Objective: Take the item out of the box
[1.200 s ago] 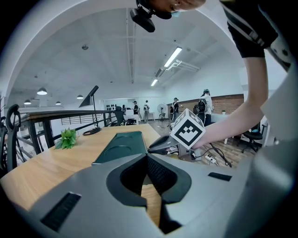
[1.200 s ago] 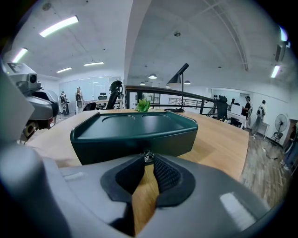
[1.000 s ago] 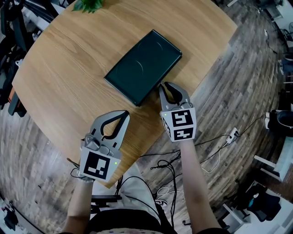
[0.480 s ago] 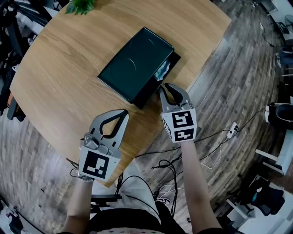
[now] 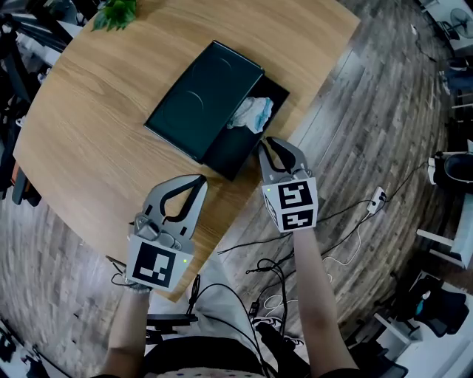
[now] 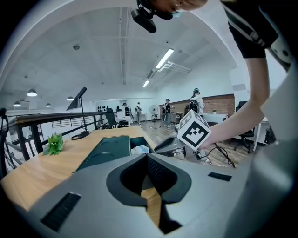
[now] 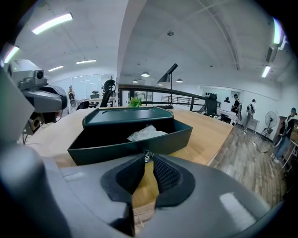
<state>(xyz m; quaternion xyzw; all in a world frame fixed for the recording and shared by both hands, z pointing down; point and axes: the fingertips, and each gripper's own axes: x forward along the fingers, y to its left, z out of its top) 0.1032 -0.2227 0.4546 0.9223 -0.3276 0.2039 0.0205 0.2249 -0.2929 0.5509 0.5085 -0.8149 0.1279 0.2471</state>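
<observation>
Presently, the round wooden worktop [image 5: 89, 133] carries a dark green box [image 5: 203, 100] lying flat toward its far right side, with a small plant [image 5: 114, 13] at the far edge. The box's inner tray [image 5: 238, 150] stands partway out of the sleeve, toward the person, and is open at the top. The right gripper [image 5: 264, 145] sits at the tray's near wall, its fingers closed on a small pull tab [image 7: 147, 156] fixed there. The left gripper [image 5: 198, 181] hangs over the worktop's near edge, well apart from the box, its fingers pressed together with nothing between them. The item [image 5: 251, 113] lies in the exposed part of the tray, close to the sleeve's mouth. It is a crumpled white and pale blue bundle (film, tissue or a wrapped packet; which cannot be settled). Assessment: probably light, soft and yielding, perhaps slippery if it is film, and it should collapse under the fingers rather than resist. Recommended hold: the raised crumpled ridge at its top, taken from above and clear of the tray walls. Risk: a shallow pinch may catch only a loose fold.
</observation>
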